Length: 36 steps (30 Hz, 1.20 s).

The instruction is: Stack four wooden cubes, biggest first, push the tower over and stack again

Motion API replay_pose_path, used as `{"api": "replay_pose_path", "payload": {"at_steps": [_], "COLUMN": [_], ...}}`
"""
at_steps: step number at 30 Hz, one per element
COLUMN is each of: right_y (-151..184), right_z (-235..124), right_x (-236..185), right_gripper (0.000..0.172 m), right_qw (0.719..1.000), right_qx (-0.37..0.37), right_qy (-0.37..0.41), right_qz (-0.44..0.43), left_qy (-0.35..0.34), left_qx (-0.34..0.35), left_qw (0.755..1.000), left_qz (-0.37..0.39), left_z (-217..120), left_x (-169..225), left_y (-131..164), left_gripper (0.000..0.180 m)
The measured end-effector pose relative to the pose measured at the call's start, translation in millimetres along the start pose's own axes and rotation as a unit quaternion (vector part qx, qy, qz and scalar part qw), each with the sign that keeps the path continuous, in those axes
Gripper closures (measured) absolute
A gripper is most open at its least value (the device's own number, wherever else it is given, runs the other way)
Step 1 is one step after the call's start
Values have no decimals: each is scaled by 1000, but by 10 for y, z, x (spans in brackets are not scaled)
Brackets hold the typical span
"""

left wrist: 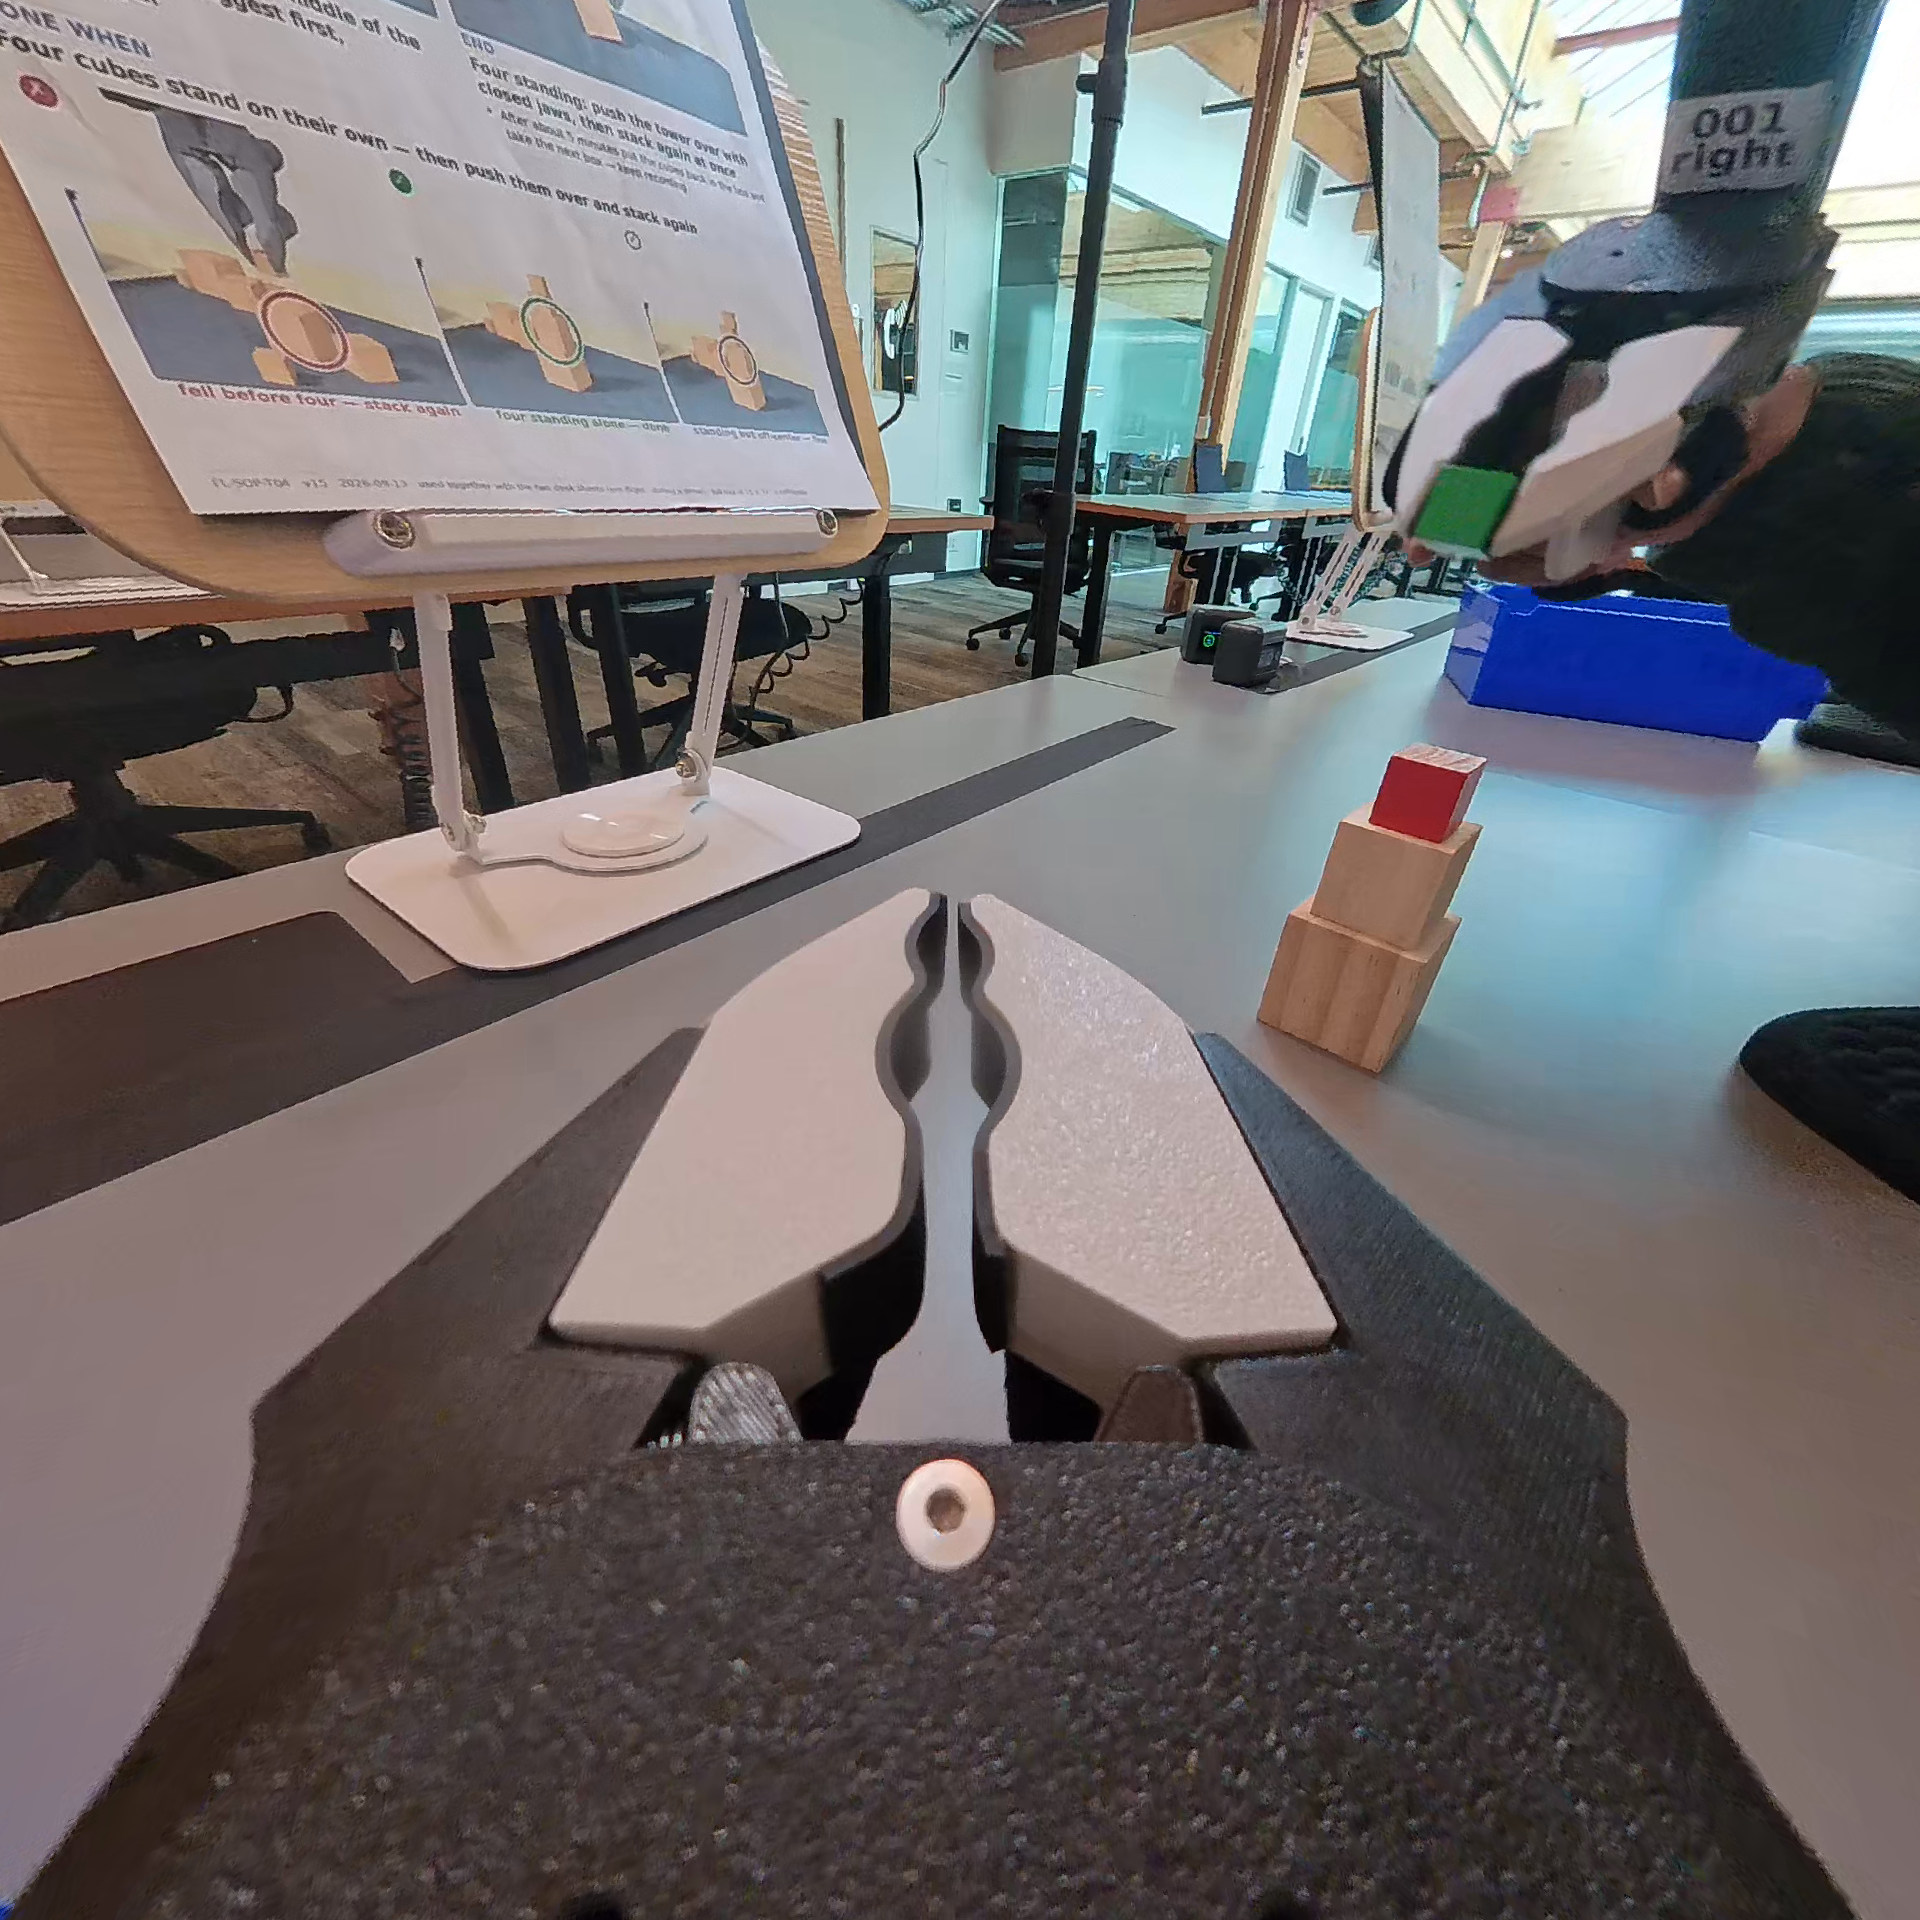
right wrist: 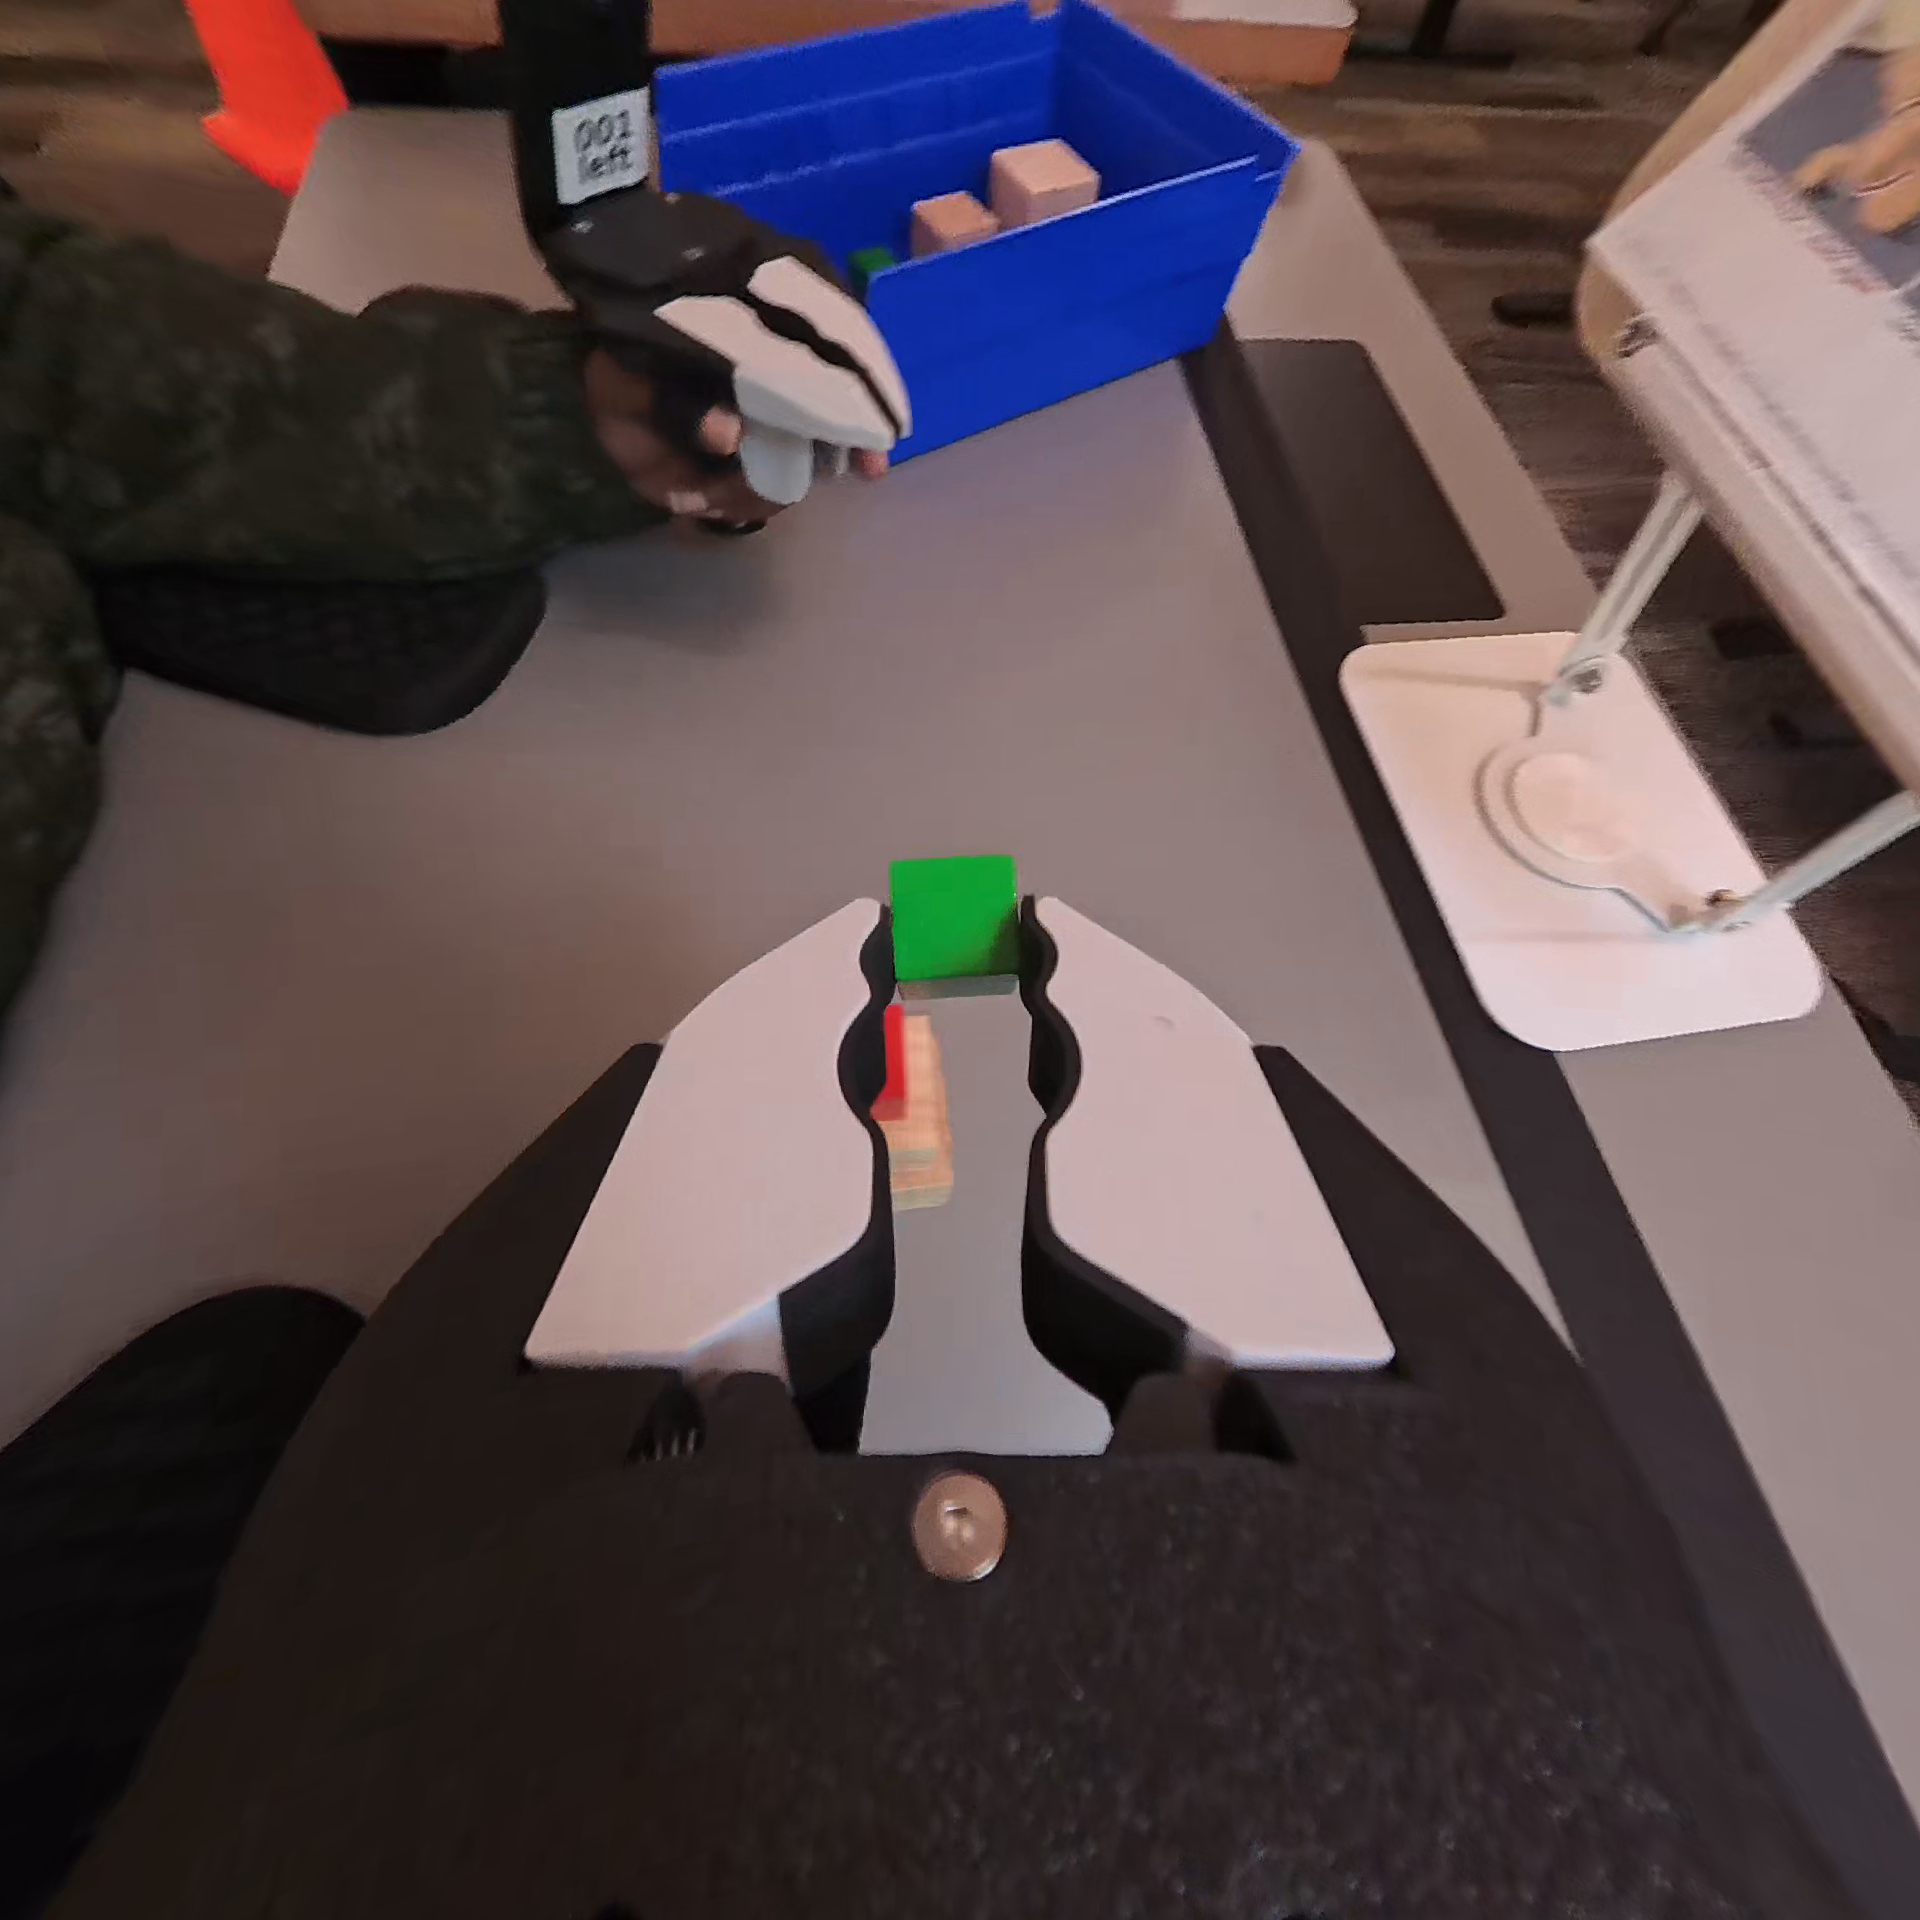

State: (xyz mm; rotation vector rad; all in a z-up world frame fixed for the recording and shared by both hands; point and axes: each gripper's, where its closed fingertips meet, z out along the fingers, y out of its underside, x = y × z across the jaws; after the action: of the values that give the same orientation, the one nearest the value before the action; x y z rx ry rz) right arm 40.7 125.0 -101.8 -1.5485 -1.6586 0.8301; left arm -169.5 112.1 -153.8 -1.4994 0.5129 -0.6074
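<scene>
The right gripper (right wrist: 954,920) was seen pinching a small green wooden cube (right wrist: 951,914) between its black pads, held well above a stack of two plain wooden blocks capped by a red cube (left wrist: 1371,904); the left gripper (left wrist: 951,909) was pressed together on nothing, left of that stack; a blue plastic bin (left wrist: 1621,665) stood beyond the stack on the grey table (left wrist: 1143,831).
</scene>
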Motion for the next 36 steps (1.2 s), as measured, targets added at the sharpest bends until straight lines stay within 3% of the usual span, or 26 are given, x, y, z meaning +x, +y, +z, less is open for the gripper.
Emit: {"api": "replay_pose_path", "payload": {"at_steps": [9, 36], "right_y": [411, 517], "right_z": [261, 345], "right_x": [-189, -204], "right_gripper": [149, 148], "right_qw": [999, 996], "right_qx": [-47, -89], "right_qy": [-7, -6], "right_qz": [19, 2], "left_qy": [1, 4], "left_qx": [-7, -7], "left_qw": [1000, 1000], "left_qz": [5, 8], "left_z": [5, 14], "left_x": [22, 34], "left_y": [29, 33], "left_gripper": [177, 176]}}
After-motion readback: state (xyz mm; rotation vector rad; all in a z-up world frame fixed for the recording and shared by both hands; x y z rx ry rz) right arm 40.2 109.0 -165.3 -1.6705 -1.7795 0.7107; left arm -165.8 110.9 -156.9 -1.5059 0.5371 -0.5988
